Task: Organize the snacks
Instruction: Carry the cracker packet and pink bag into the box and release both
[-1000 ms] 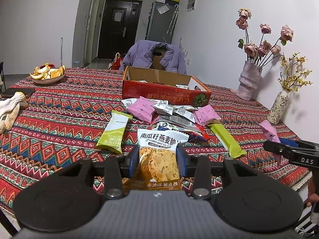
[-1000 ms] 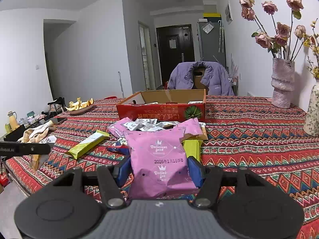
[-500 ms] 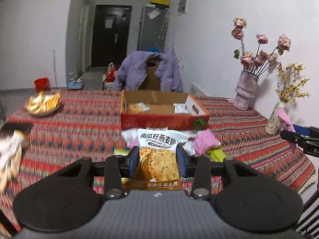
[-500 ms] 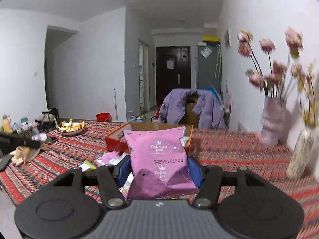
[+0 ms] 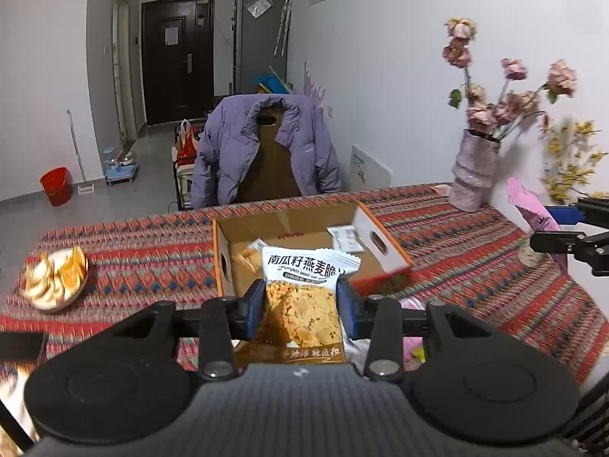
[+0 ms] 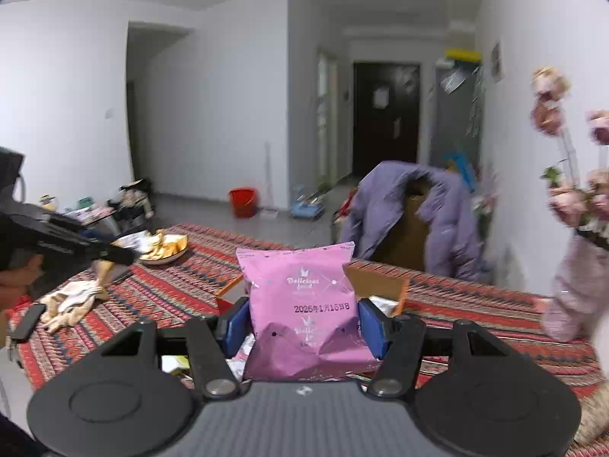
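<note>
Now the left tool (image 5: 300,306) grips an oat snack packet (image 5: 304,293), the right tool (image 6: 303,323) a pink packet (image 6: 300,304), both above the box (image 5: 228,266) holding few packets, more left on the counter (image 5: 152,251).

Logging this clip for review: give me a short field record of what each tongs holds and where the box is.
left tongs: shut on oat crisp packet
right tongs: shut on pink snack packet
box: open, on patterned tablecloth, just beyond both packets
box contents: a few small packets
plate of orange peels: left of box
</note>
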`<state>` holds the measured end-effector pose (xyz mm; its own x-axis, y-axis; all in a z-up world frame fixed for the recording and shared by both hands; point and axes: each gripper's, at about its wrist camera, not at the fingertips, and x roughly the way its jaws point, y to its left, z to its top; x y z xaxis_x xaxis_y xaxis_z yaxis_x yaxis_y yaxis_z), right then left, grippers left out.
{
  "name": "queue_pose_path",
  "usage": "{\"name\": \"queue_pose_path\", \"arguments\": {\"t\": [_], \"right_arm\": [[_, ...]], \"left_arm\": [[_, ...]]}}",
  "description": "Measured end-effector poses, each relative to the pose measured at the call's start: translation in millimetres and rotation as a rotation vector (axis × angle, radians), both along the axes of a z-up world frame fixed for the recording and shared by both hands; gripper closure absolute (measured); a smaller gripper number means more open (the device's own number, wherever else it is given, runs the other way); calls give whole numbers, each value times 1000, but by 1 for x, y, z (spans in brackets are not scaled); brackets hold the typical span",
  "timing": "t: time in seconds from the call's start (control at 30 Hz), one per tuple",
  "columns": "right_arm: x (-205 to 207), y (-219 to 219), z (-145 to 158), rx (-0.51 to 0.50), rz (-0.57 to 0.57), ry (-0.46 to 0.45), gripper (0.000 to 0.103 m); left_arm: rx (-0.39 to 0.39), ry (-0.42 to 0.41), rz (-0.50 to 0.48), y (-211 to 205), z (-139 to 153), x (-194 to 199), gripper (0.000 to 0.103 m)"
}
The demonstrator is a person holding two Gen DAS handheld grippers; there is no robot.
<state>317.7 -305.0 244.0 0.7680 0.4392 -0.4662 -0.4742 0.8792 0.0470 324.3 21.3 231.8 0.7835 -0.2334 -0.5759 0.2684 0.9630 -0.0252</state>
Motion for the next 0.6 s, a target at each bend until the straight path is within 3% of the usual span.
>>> {"name": "queue_pose_path", "arguments": {"t": [0.27, 0.3, 0.4, 0.6], "right_arm": [[139, 26, -12, -28, 39, 184, 43], [139, 26, -12, -28, 39, 184, 43], [215, 44, -38, -49, 28, 270, 43], [314, 67, -98, -56, -1, 385, 43]], "left_arm": [[19, 48, 19, -3, -9, 127, 63], [31, 44, 15, -5, -12, 142, 63], [53, 55, 9, -12, -28, 187, 63], [47, 133, -14, -27, -72, 267, 63]]}}
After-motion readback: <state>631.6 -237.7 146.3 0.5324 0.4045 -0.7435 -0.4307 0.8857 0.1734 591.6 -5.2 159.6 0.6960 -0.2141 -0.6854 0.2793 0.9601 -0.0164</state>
